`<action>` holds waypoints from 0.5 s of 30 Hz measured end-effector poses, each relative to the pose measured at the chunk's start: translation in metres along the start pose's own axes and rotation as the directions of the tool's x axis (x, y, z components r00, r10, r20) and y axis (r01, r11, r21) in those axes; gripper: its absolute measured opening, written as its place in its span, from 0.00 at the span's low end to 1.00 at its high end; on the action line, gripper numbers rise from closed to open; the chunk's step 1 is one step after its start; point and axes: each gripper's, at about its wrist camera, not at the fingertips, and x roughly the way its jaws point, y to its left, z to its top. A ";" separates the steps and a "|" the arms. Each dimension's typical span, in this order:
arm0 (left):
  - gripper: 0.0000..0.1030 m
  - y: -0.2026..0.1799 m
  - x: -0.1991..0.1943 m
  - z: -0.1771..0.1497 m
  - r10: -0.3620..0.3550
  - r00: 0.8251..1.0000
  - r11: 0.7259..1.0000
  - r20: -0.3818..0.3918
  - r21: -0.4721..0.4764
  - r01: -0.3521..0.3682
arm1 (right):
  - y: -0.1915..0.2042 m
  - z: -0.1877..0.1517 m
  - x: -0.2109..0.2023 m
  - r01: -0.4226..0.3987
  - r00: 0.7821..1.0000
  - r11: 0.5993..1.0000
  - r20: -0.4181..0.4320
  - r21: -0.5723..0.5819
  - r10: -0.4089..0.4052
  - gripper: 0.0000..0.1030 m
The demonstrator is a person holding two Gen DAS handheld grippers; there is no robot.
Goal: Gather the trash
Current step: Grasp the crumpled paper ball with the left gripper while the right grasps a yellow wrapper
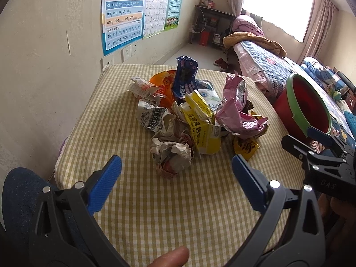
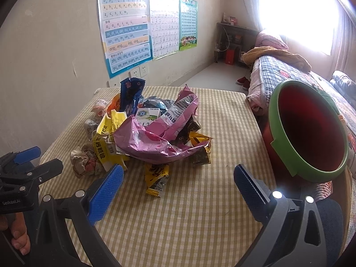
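Nearest you: left gripper [image 1: 176, 169] and right gripper [image 2: 178, 175], both spread wide, holding nothing. Checked table [image 1: 155, 211]: bears the whole trash heap [image 1: 191, 120], untouched as far as shows. Red bin [image 2: 309, 133], beside the table's right edge: looks empty. Pink bag [image 2: 155, 142], yellow box [image 1: 202, 129], crumpled paper [image 1: 171, 153]: all left to collect.

Two matching grippers, black plastic frames with open triangular cut-outs. Left gripper [image 1: 176, 166]: blue ribbed pads [image 1: 106, 184] on both fingers, round silver screws [image 1: 79, 185] at the joints. Right gripper [image 2: 178, 175]: same blue textured pads [image 2: 106, 193], silver screws [image 2: 276, 194] glaring at 4 o'clock. White lettering "GenRobot.AI" on one body, "DAS" on the other. Dark blue cloth [image 1: 20, 191] at 8 o'clock, possibly denim trousers.
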 end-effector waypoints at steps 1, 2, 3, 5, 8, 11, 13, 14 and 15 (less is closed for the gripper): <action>0.94 -0.001 0.003 0.001 -0.004 1.000 1.000 -0.010 0.002 0.004 | 0.000 0.001 0.002 -0.007 1.000 1.000 -0.007 0.002 0.007 0.93; 0.94 -0.002 0.006 0.002 -0.004 1.000 1.000 -0.019 0.003 0.004 | 0.000 0.002 0.004 -0.013 1.000 1.000 -0.016 0.005 0.013 0.93; 0.94 -0.002 0.009 0.002 0.000 1.000 1.000 -0.029 0.002 0.000 | 0.000 0.003 0.007 -0.020 0.999 1.000 -0.029 0.008 0.020 0.93; 0.92 -0.001 0.016 0.004 0.002 0.999 1.000 -0.055 -0.008 -0.002 | -0.001 0.002 0.012 -0.030 0.998 0.999 -0.054 0.014 0.031 0.93; 0.88 0.003 0.027 0.005 0.007 0.996 0.999 -0.091 -0.032 -0.010 | -0.002 0.002 0.022 -0.042 0.995 0.999 -0.088 0.033 0.044 0.93; 0.85 0.007 0.038 0.006 0.010 0.992 0.998 -0.123 -0.055 -0.017 | -0.003 0.004 0.033 -0.052 0.991 0.997 -0.119 0.049 0.057 0.93; 0.84 0.010 0.044 0.007 0.007 0.991 0.997 -0.137 -0.071 -0.017 | -0.003 0.005 0.043 -0.057 0.987 0.997 -0.146 0.059 0.065 0.93; 0.84 0.011 0.047 0.008 0.004 0.990 0.997 -0.144 -0.076 -0.015 | -0.004 0.005 0.048 -0.067 0.984 0.996 -0.158 0.067 0.077 0.93; 0.82 0.012 0.051 0.008 0.002 0.988 0.997 -0.153 -0.079 -0.014 | -0.003 0.004 0.054 -0.077 0.981 0.994 -0.175 0.072 0.089 0.90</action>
